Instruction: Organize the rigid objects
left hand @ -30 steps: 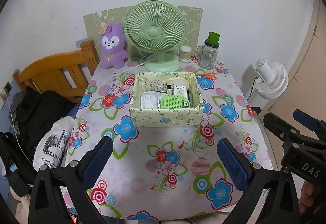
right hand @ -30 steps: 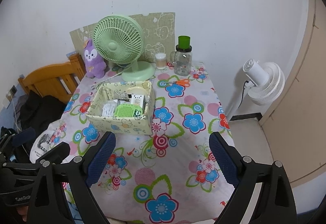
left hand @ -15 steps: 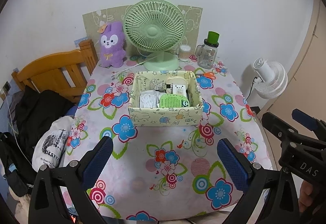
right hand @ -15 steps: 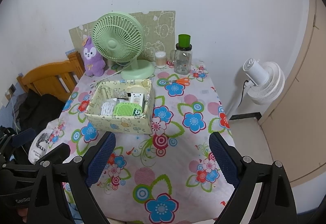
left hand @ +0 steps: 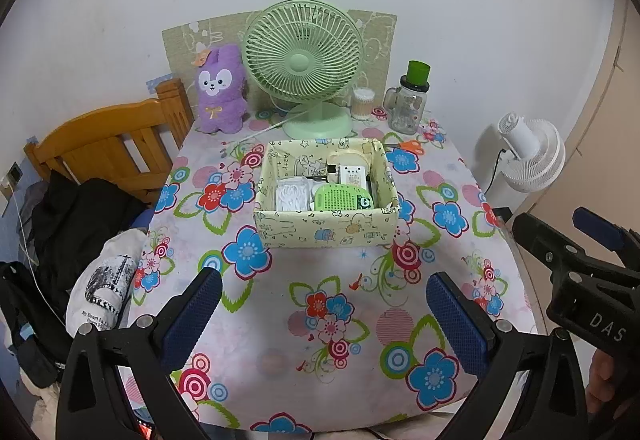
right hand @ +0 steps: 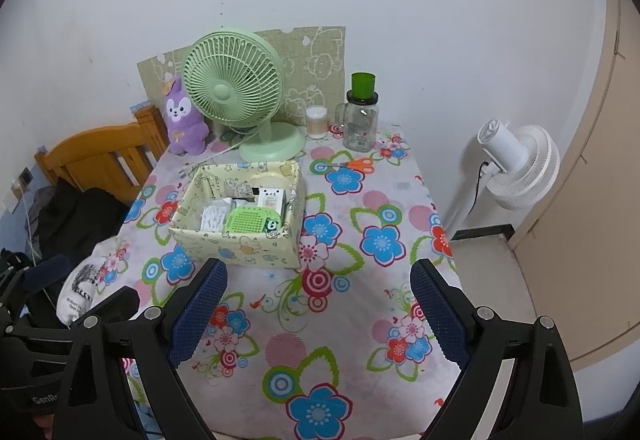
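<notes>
Two handheld grippers hover over the near edge of a table (left hand: 280, 320) covered in a bright flower-print cloth. The left gripper (left hand: 322, 310) and right gripper (right hand: 320, 304) both have their blue fingers (right hand: 198, 314) spread wide apart, holding nothing.

At twelve o'clock from the left gripper, mid-table, sits a pale yellow cartoon-print box (left hand: 326, 228). It holds a green perforated case (left hand: 342, 197), a white packet (left hand: 292, 197), a small white boxy device (left hand: 352, 174) and a cream round item behind them.

Orange-handled scissors (right hand: 358, 164) lie loose at one o'clock beyond the box, seemingly the next rigid thing to tidy. A good approach is probably to reach past the box without nudging it and pinch the handles.
</notes>
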`<action>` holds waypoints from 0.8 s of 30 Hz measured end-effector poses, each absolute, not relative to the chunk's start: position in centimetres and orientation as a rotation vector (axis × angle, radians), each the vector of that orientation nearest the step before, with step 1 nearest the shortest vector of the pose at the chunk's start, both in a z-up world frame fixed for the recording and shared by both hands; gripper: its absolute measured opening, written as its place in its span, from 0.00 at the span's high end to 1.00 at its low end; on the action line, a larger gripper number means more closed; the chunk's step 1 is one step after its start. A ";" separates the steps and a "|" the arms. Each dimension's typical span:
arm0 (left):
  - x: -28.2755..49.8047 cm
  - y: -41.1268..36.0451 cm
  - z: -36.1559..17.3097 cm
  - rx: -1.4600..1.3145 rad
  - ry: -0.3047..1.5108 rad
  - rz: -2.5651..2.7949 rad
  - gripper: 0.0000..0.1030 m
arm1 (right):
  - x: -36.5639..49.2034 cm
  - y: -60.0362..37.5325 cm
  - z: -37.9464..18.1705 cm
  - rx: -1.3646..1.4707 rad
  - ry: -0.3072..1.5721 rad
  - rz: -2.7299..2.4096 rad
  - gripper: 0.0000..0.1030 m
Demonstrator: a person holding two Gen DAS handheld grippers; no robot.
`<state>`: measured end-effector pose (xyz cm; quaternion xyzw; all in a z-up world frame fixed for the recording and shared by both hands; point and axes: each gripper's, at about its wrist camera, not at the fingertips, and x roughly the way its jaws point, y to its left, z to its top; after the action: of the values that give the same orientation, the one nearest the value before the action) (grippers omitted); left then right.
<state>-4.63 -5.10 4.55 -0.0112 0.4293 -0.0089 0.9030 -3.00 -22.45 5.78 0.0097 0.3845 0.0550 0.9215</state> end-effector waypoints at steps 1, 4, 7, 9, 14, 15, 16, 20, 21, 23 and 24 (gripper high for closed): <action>-4.6 -5.1 4.6 -0.020 0.888 -0.019 0.00 | -3.0 -22.4 5.8 0.020 0.791 0.116 0.08; -4.8 -5.3 4.6 -0.011 0.887 -0.025 0.00 | -3.1 -22.2 5.7 0.022 0.793 0.122 0.08; -4.8 -5.2 4.5 -0.006 0.887 -0.026 0.00 | -3.1 -22.0 5.7 0.021 0.795 0.123 0.08; -4.9 -5.3 4.5 -0.007 0.887 -0.025 0.00 | -3.1 -21.9 5.6 0.023 0.798 0.124 0.08; -4.7 -4.8 4.2 -0.011 0.895 -0.026 0.00 | -2.9 -21.8 5.5 0.018 0.803 0.116 0.08; -4.6 -4.7 4.2 -0.010 0.896 -0.027 0.00 | -2.9 -21.8 5.5 0.018 0.806 0.116 0.08; -4.5 -4.6 4.1 -0.010 0.898 -0.027 0.00 | -2.9 -21.7 5.5 0.018 0.809 0.115 0.08; -3.9 -4.2 3.9 -0.013 0.908 -0.030 0.00 | -2.5 -21.4 5.4 0.014 0.818 0.112 0.08; -3.8 -4.1 3.9 -0.014 0.909 -0.030 0.00 | -2.3 -21.4 5.4 0.014 0.821 0.110 0.08; -3.4 -3.8 4.0 -0.017 0.911 -0.025 0.00 | -2.1 -21.3 5.5 0.018 0.821 0.105 0.08; -3.3 -3.7 4.0 -0.015 0.911 -0.021 0.00 | -2.0 -21.2 5.5 0.021 0.824 0.105 0.08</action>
<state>-3.31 -3.71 4.01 -0.0072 0.4401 -0.0100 0.8979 -1.99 -21.24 5.50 0.0104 0.4003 0.0512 0.9149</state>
